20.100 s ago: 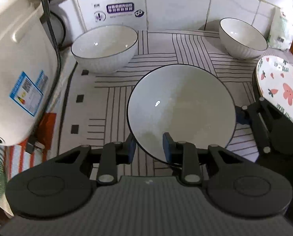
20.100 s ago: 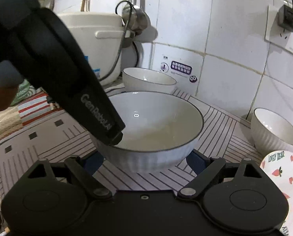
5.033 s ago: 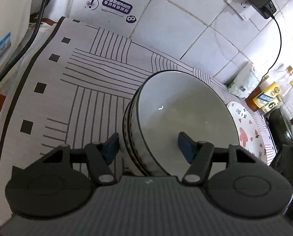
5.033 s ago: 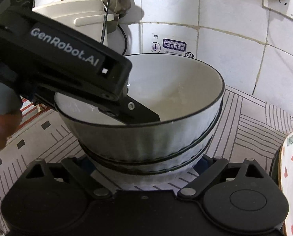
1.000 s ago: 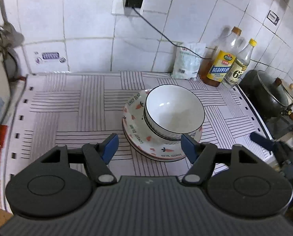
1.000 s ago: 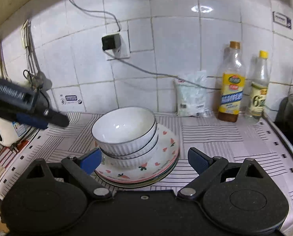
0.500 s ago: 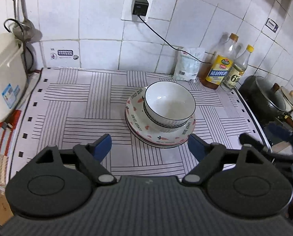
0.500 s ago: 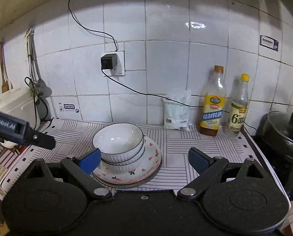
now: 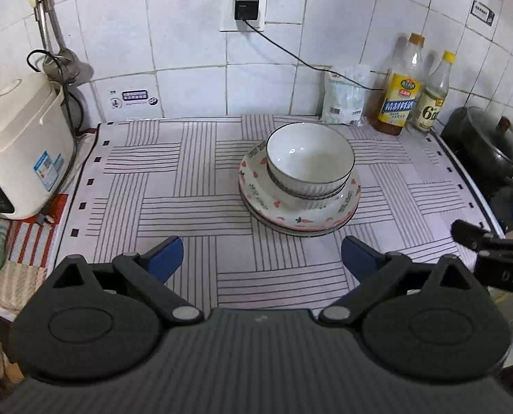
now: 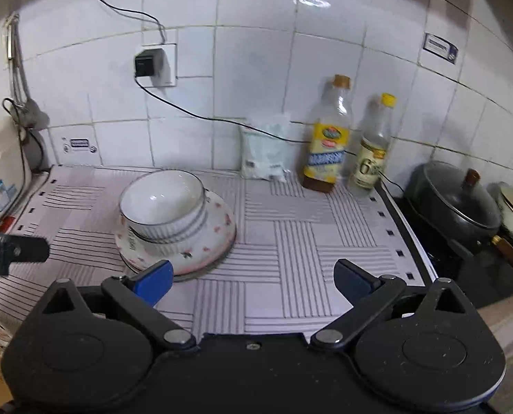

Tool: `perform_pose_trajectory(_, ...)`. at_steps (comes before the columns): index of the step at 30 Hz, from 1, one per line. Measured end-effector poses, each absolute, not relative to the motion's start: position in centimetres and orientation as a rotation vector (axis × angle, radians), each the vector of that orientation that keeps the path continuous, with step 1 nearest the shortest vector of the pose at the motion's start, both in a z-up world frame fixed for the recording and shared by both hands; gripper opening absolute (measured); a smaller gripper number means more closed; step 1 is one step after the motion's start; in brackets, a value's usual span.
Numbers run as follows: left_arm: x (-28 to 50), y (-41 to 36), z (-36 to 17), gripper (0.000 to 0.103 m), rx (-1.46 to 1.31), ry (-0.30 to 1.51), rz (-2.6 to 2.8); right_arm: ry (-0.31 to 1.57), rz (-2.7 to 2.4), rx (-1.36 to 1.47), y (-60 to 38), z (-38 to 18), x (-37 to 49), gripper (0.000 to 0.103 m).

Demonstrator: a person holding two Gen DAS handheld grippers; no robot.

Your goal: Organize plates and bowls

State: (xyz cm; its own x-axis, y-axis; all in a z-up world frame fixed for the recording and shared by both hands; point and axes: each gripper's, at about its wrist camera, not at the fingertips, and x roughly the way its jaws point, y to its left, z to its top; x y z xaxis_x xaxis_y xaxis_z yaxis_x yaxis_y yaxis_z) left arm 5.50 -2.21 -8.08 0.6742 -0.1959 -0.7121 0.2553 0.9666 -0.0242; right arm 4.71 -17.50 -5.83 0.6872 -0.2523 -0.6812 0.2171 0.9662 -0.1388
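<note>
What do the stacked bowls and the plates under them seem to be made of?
The bowls look like glazed ceramic: glossy white inside with a bright glare spot, a thin dark rim line and ribbed outer walls. The plates also look like glazed ceramic, smooth and shiny, printed with pink hearts, carrots and lettering. Melamine cannot be ruled out by look alone.

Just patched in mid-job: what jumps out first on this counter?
A stack of white ribbed bowls nested on heart-patterned plates sits mid-counter on the striped mat. Both the left gripper and the right gripper hang open and empty in front of it. A black lidded pot stands at the right edge.
</note>
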Motion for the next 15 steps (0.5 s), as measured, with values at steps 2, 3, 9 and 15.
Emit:
perform_pose_trajectory(2, 5.2, -2.3, -8.2, 0.099, 0.078, 0.796, -0.254, 0.779, -0.266, -0.042, -17.9, -5.7, 4.3, 0.101)
perform_pose_trajectory(3, 5.0, -2.3, -8.2, 0.099, 0.075, 0.801, -0.252, 0.779, -0.264, -0.038, -18.0, -5.6, 4.2, 0.101)
perform_pose_trajectory(9, 4.1, -2.1, -8.1, 0.099, 0.036, 0.804, -0.219, 0.778, -0.248, -0.044, -17.7, -4.8, 3.2, 0.101)
perform_pose_trajectory(15, 3.6, -2.1, -8.3, 0.099, 0.038, 0.797, -0.177, 0.773, -0.219, -0.055, -17.2, -4.3, 2.7, 0.101)
